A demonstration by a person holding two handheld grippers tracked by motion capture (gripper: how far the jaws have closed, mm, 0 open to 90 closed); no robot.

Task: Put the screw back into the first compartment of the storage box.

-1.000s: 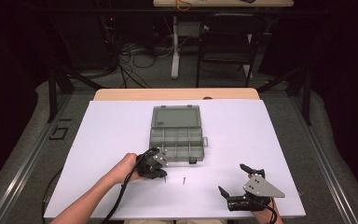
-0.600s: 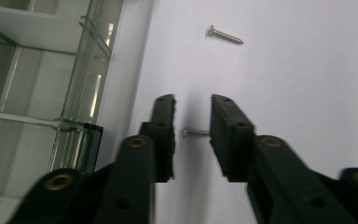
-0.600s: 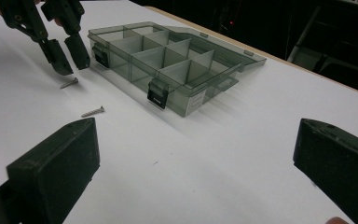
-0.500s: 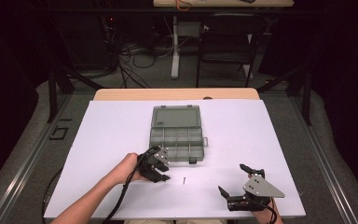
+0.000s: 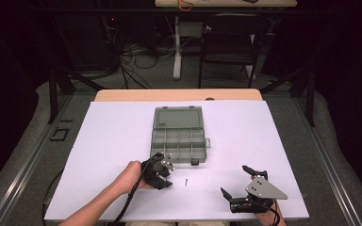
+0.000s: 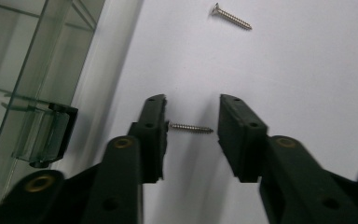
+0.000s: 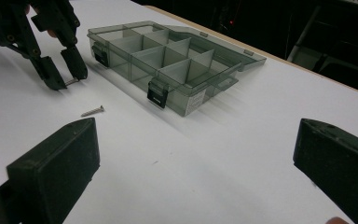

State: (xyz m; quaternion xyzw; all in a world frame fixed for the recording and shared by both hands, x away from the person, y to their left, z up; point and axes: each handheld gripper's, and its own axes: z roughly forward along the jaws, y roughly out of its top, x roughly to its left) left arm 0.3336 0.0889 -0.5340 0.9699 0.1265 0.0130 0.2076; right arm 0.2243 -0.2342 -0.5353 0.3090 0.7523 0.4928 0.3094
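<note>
A clear grey compartment box [image 5: 179, 136] lies open mid-table, lid flat behind it; its latch corner shows in the left gripper view [image 6: 42, 135]. My left gripper [image 5: 168, 174] sits just in front of the box's near left corner. It is open, its jaws straddling a small screw [image 6: 191, 128] that lies on the white table. The screw's tip touches one jaw, and a thin gap remains at the other. A second screw [image 5: 186, 182] lies loose a little to the right [image 6: 231, 17]. My right gripper [image 5: 234, 180] rests open and wide near the front edge, holding nothing.
The white tabletop [image 5: 273, 141] has bare room on both sides of the box. In the right gripper view, the box [image 7: 168, 60] lies ahead, with the left gripper [image 7: 67, 77] and the loose screw [image 7: 92, 111] at the left. A chair and cables stand beyond the far edge.
My left gripper has shifted slightly right and nearer, settling its jaws around the small screw. The right gripper has stayed still.
</note>
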